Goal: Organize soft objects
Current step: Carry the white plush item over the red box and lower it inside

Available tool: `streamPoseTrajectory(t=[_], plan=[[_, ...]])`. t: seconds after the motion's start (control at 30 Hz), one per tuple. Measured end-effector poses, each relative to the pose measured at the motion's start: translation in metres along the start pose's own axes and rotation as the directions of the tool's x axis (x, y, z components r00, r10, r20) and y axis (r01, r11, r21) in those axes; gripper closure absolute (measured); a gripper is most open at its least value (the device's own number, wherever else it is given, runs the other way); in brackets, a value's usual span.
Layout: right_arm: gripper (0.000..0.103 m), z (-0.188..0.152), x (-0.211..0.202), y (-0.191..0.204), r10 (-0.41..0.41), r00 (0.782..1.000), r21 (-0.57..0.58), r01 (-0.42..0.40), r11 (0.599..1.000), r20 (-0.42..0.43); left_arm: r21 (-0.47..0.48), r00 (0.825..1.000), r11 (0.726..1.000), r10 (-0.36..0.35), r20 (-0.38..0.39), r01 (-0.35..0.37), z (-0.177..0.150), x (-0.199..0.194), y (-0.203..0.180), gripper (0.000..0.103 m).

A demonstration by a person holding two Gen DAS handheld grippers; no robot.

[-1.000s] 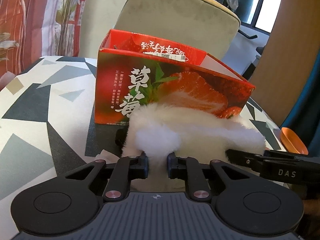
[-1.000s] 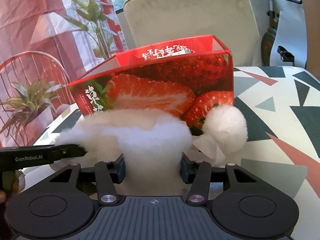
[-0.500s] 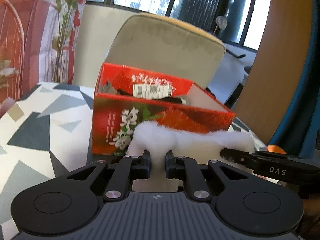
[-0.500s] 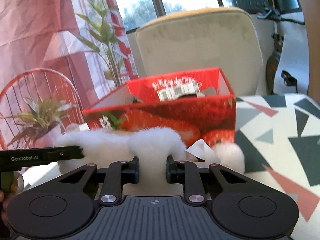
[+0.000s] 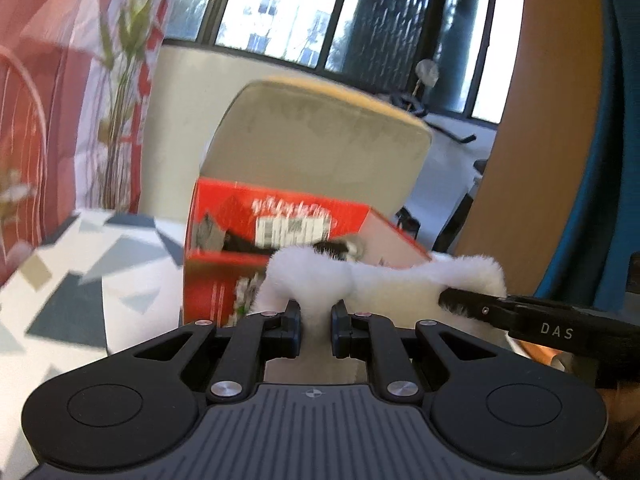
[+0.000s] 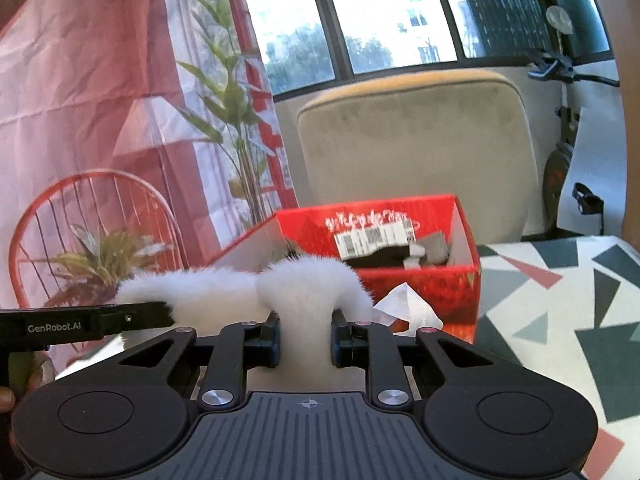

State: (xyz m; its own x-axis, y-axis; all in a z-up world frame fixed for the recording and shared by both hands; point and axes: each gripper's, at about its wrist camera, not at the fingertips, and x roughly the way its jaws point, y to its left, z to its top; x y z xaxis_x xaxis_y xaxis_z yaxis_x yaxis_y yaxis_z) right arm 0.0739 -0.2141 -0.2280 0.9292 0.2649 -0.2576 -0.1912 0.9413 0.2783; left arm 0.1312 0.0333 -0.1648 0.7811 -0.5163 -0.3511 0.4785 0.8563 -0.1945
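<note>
Between the two grippers hangs a white fluffy item point(image 5: 384, 284), raised just in front of the open red strawberry box point(image 6: 400, 276) on the patterned table point(image 6: 560, 312). Left gripper point(image 5: 316, 322) is clamped on one bunched end of the fur; right gripper point(image 6: 306, 336) is clamped on the other end, its arm also crossing the left wrist view at right. Inside the box lie dark items and a barcode label. A white paper tag point(image 6: 408, 308) sticks out beside the right fingers. Behind the box stands a beige chair point(image 6: 416, 152), with a plant point(image 6: 228, 92) and red curtain at left.
</note>
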Motion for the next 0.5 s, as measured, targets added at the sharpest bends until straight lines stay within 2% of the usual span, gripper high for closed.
streamPoseTrajectory(t=[0.27,0.5], plan=[[0.084,0.049,-0.009,-0.006,0.043,0.997,0.012,-0.044,0.999,0.071,0.059,0.991,0.998,-0.036,0.13,0.029,0.055,-0.009,-0.008,0.088],[0.085,0.098,-0.003,-0.01,0.075,0.99,-0.018,-0.074,0.997,0.118,0.083,0.982,0.996,-0.06,0.181,0.046,0.087,0.004,-0.013,0.088]])
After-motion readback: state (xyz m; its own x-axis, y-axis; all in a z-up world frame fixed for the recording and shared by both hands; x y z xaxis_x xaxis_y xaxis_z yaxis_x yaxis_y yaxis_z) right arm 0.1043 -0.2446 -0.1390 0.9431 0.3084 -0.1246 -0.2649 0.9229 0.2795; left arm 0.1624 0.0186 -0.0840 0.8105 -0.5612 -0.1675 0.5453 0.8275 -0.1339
